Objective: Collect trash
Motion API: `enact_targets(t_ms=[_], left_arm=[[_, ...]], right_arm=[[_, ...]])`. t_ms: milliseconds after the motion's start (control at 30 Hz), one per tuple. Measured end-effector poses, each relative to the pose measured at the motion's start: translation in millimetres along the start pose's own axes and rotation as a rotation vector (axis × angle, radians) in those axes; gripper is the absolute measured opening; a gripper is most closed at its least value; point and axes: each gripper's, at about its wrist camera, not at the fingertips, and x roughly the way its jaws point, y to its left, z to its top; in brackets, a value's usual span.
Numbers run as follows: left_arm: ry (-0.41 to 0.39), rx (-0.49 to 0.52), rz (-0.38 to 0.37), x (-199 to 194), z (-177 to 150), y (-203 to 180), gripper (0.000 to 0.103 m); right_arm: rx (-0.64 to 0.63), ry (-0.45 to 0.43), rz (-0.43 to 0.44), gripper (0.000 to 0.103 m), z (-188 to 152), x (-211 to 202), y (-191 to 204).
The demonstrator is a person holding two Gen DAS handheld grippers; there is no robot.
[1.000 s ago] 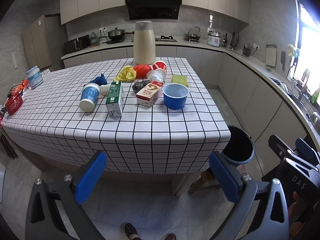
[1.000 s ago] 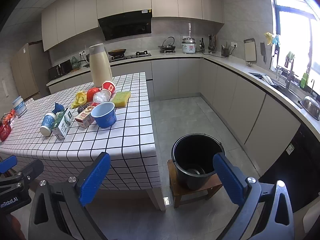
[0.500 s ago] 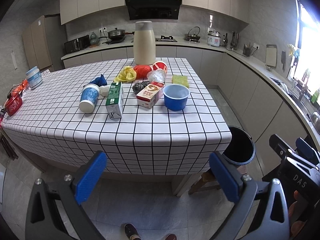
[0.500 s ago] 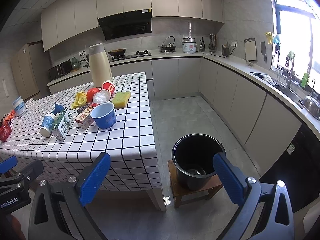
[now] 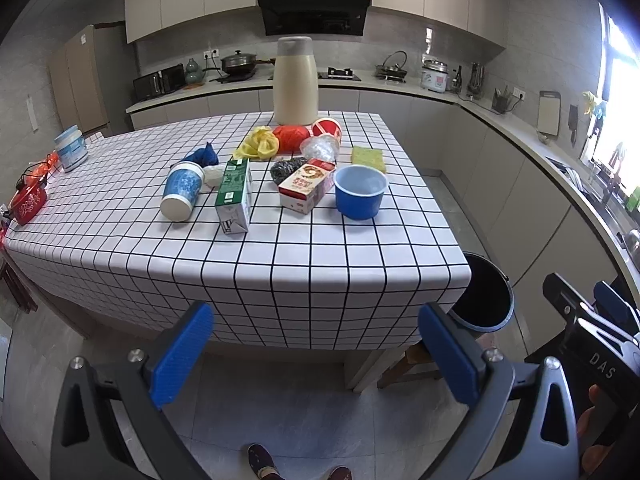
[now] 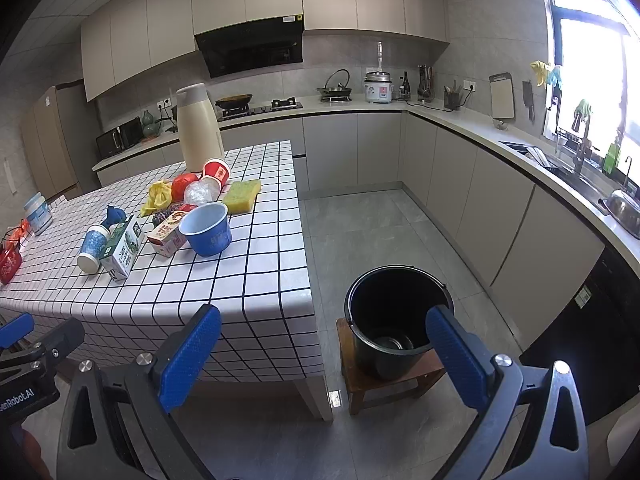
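Trash sits clustered mid-bench (image 5: 320, 264): green milk carton (image 5: 234, 196), red snack box (image 5: 306, 186), tipped paper cup (image 5: 182, 192), crumpled bags behind; black bucket (image 6: 398, 320) stands on a stool just off the bench's right corner. Left tongs (image 5: 316, 354) and right tongs (image 6: 324, 354) both released, empty, well short of the pile. I'd take the nearest carton first across its narrow faces, leaving the blue bowl (image 5: 360, 192) alone.

On the table (image 5: 312, 264) the milk carton (image 5: 234, 196) lies between the paper cup (image 5: 180, 192) at nine o'clock and the box (image 5: 306, 188) at three; the bowl (image 5: 360, 192) sits further right; the bucket (image 6: 398, 320) stands on a stool (image 6: 384, 388) beside the table, something perhaps lying inside.
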Motion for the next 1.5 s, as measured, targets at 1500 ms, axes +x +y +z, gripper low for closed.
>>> enact_targets(t_ms=[1500], left_arm=[[0.007, -0.014, 0.019, 5, 3, -2, 0.103]], right_arm=[[-0.012, 0.012, 0.019, 0.103, 4, 17, -1]])
